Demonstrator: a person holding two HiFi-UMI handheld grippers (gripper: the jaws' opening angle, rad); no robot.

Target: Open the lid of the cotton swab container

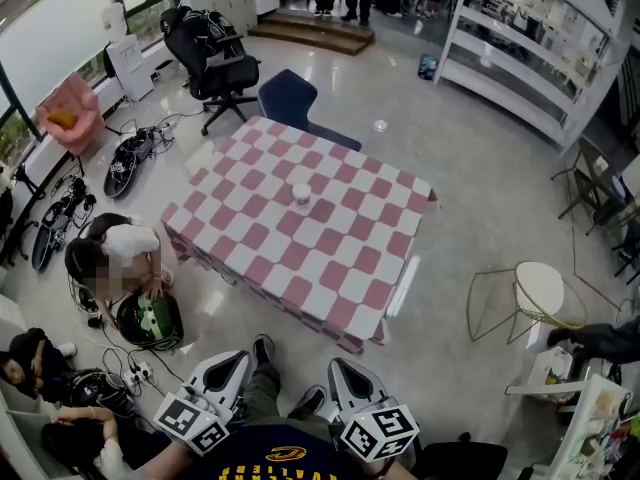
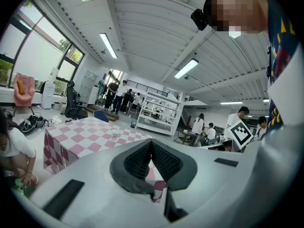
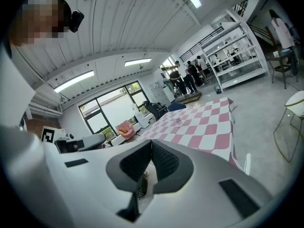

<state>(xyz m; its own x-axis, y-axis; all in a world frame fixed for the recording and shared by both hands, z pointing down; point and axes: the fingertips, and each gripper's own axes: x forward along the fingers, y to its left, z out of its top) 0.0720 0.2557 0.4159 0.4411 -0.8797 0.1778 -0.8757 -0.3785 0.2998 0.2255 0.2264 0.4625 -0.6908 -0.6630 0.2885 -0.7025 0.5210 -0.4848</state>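
So, you are standing well back from the job, and as far as the views show, nothing of the task is under way yet. The glossy pale grey floor [image 1: 470, 168] is filling most of the head view, smooth and throwing back the ceiling lights. On it the rectangular worktop [image 1: 330, 258] is standing well apart from you, with a soft pink-and-white checked cloth hanging down over its edges. A black wheeled office chair [image 1: 215, 58] is sitting beyond its far side.

At the bottom of the head view you are holding the left tongs [image 1: 243, 358] and the right tongs [image 1: 338, 366] low and close to your body. Both are smooth white plastic shells, each carrying a black-and-white marker cube. In each gripper view the black ribbed rubber pads are pressing flat against each other with nothing between them, so neither is carrying anything.

The small pale cylindrical cotton swab container [image 1: 302, 194] is standing upright and alone near the middle of the worktop. It is too small to tell how its lid is seated or what it is made of, though it is probably light, rigid plastic that could slide on the cloth. Everything is left to do: closing in on the worktop, steadying the body with one pair, and working the lid off with the other.
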